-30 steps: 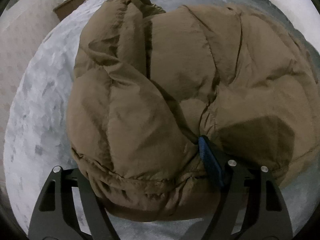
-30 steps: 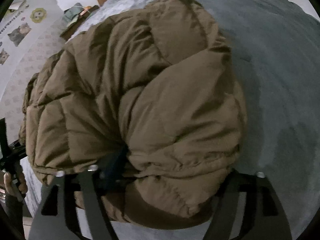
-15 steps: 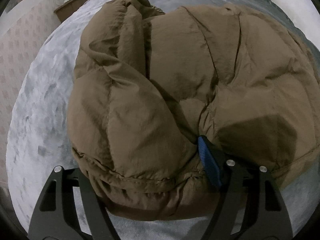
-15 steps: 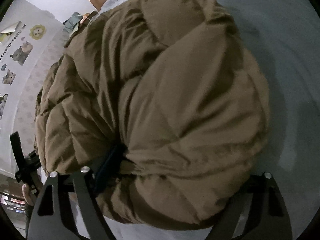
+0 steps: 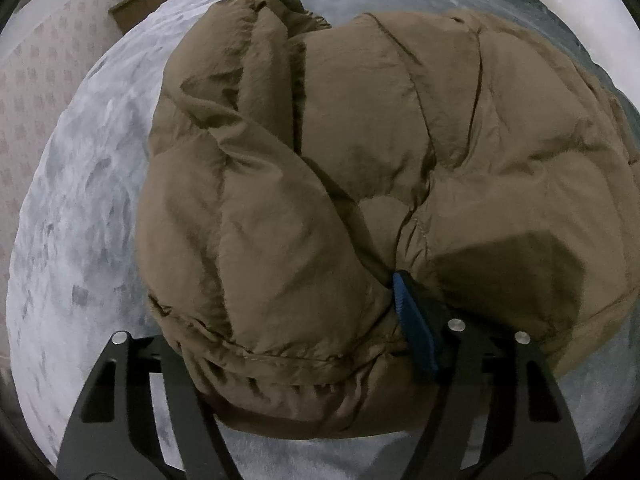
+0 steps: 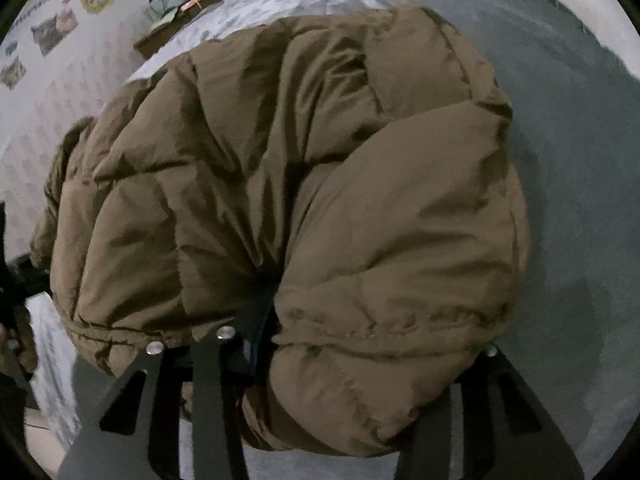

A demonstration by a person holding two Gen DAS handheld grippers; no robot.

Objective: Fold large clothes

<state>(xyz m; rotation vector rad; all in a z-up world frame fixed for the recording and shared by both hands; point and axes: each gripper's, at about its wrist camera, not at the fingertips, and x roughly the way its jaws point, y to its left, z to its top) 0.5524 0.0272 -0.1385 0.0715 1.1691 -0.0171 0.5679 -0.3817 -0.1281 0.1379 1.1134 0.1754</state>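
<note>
A large brown puffer jacket (image 5: pixel 360 168) lies bunched on a grey bed cover (image 5: pixel 80 220). My left gripper (image 5: pixel 304 344) has its fingers spread wide around a thick padded fold at the jacket's near edge; its blue right pad (image 5: pixel 412 320) presses into the fabric, and the left fingertip is hidden under the jacket. In the right wrist view the same jacket (image 6: pixel 320 184) fills the frame. My right gripper (image 6: pixel 360 344) also straddles a thick padded fold, its left finger (image 6: pixel 240 344) dug into a crease, its right fingertip hidden.
A wooden bedside cabinet (image 5: pixel 140 12) with clutter stands at the far left of the bed. A wall with animal pictures (image 6: pixel 52 28) is at the left. The other gripper and hand (image 6: pixel 12 280) show at the left edge of the right wrist view.
The right gripper has shifted with its fold of jacket, so the jacket's far side and more bed show again. The left view is almost unchanged, drawn back slightly.
</note>
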